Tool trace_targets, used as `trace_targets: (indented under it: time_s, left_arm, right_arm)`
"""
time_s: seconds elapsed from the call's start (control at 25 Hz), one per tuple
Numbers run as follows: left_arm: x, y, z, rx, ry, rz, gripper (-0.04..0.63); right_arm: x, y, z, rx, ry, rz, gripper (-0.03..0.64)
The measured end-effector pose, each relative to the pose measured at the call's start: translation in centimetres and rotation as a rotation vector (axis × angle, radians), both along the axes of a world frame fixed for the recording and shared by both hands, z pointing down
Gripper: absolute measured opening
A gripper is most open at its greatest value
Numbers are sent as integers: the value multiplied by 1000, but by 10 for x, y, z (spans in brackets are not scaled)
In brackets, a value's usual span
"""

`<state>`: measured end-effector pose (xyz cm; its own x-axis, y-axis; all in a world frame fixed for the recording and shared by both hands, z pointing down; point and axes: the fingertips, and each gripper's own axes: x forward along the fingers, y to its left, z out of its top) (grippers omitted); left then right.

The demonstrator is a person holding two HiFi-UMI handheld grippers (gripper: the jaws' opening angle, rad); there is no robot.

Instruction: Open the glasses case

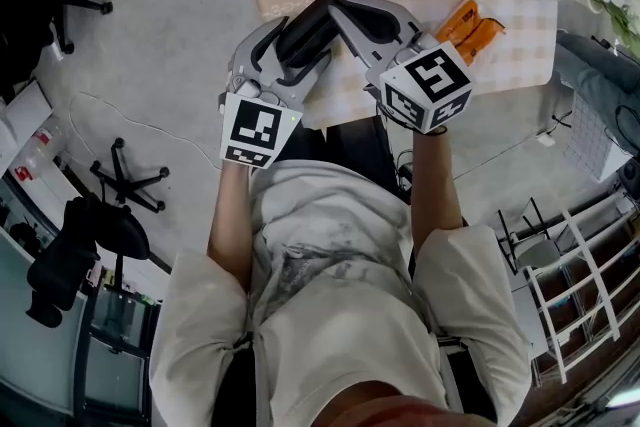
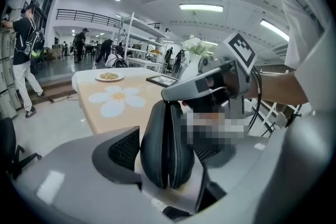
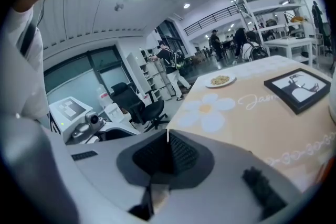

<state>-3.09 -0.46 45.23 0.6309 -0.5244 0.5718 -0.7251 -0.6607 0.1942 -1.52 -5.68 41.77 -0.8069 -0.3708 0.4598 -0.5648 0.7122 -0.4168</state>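
Nearest you, at six o'clock, your left gripper (image 2: pixel 168 150) grasps the black glasses case (image 1: pixel 305 25) on edge, its zipper seam facing up. At twelve o'clock your right gripper (image 3: pixel 166 140), jaws clenched together, meets the case's top above the table (image 3: pixel 252 113). Keep the left grip firm and draw the right along the seam. Whether the right gripper holds a zipper pull is hard to make out.

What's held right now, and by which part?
Left claw grips the black zippered glasses case across its near end. Right claw is shut at its far edge, contents unclear.
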Motion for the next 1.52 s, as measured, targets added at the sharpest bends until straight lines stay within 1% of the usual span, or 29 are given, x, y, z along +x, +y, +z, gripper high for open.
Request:
trace_targets:
  time_s: [0.12, 0.28, 0.4, 0.76, 1.04, 1.28, 1.52]
  left_arm:
    - [-3, -3, -15, 33, 4, 1, 311]
    - [-9, -19, -36, 87, 25, -27, 293]
    - [-12, -31, -37, 102, 17, -35, 284]
    - [-8, -33, -14, 64, -66, 12, 258]
    - [-4, -32, -10, 62, -73, 18, 193]
    - [0, -30, -7, 52, -81, 35, 99]
    - [-1, -31, -5, 29, -69, 33, 92]
  right_arm:
    - [3, 0, 1, 0, 1, -3, 18]
    - [4, 1, 0, -2, -5, -5, 18]
    - [5, 1, 0, -3, -9, -1, 18]
    - [6, 4, 0, -6, -4, -12, 18]
    - [-1, 16, -2, 24, 46, -69, 18]
    - [1, 20, -2, 48, 90, -80, 18]
    - [4, 26, -1, 67, 141, -88, 18]
